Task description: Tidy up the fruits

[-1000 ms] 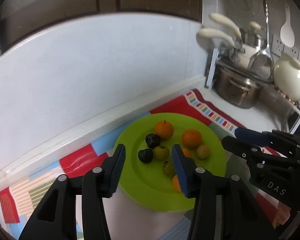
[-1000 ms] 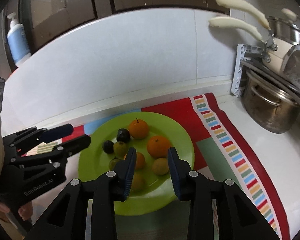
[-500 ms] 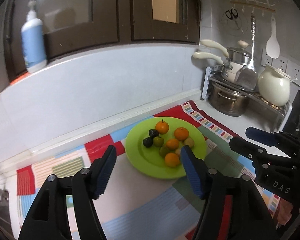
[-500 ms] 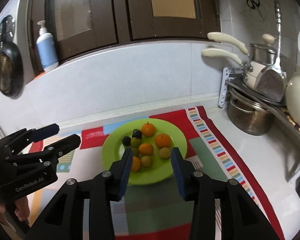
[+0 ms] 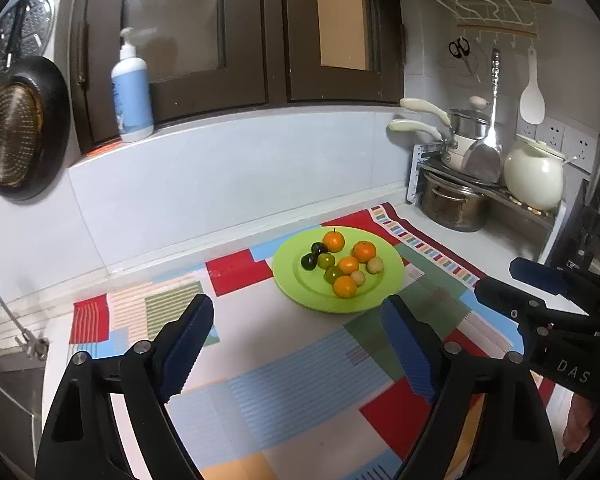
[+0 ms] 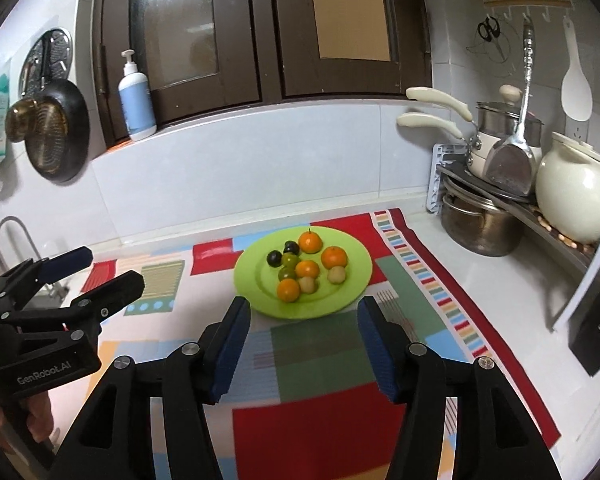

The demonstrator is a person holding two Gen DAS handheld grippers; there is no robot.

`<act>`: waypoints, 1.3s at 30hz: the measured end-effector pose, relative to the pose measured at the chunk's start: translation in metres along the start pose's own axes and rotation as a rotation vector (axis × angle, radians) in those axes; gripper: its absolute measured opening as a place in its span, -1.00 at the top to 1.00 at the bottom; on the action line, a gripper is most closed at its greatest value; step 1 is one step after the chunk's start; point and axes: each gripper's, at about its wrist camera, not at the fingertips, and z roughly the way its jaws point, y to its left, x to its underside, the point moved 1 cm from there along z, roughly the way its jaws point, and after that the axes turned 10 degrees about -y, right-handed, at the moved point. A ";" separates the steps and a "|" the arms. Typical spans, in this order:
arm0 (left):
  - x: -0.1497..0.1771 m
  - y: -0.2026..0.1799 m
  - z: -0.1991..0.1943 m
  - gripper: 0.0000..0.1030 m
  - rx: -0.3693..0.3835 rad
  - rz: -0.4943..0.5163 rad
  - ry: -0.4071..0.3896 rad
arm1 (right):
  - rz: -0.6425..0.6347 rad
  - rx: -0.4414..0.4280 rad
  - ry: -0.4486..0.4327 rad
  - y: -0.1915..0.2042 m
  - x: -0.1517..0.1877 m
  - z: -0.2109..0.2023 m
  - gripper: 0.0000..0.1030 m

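A lime green plate (image 5: 392, 280) (image 6: 352, 284) rests on a patchwork mat and holds several small fruits: oranges (image 5: 363, 251) (image 6: 333, 257), dark plums (image 5: 309, 261) (image 6: 274, 258) and green and yellowish ones (image 5: 326, 260) (image 6: 336, 275). My left gripper (image 5: 296, 328) is open and empty, well in front of the plate; it also shows in the right wrist view (image 6: 104, 270). My right gripper (image 6: 304, 320) is open and empty, just in front of the plate; it also shows in the left wrist view (image 5: 516, 280).
A metal rack (image 6: 512, 196) at the right holds pots, a cream jar (image 6: 572, 196) and a steel pot (image 6: 480, 224). A soap bottle (image 6: 137, 100) stands on the window ledge. A pan (image 5: 24, 128) hangs on the left wall. A sink edge (image 5: 8, 364) lies far left.
Both grippers have pulled back and up from the plate, so the fruits look smaller and farther. Both sets of jaws have opened wider. The fruits have not moved.
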 end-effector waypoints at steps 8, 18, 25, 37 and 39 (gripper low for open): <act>0.007 -0.006 -0.037 -0.87 -0.020 -0.001 -0.017 | -0.003 -0.005 -0.012 -0.001 0.010 -0.035 -0.10; 0.012 -0.012 -0.074 -0.97 -0.037 -0.003 -0.043 | -0.006 -0.013 -0.033 0.003 0.018 -0.070 -0.10; 0.013 -0.015 -0.090 -0.99 -0.050 0.007 -0.055 | -0.009 -0.018 -0.039 0.005 0.023 -0.085 -0.10; 0.013 -0.016 -0.097 -0.99 -0.066 0.016 -0.067 | -0.017 -0.015 -0.049 0.005 0.023 -0.092 -0.10; 0.012 -0.016 -0.097 -0.99 -0.067 0.015 -0.071 | -0.020 -0.015 -0.049 0.005 0.023 -0.092 -0.10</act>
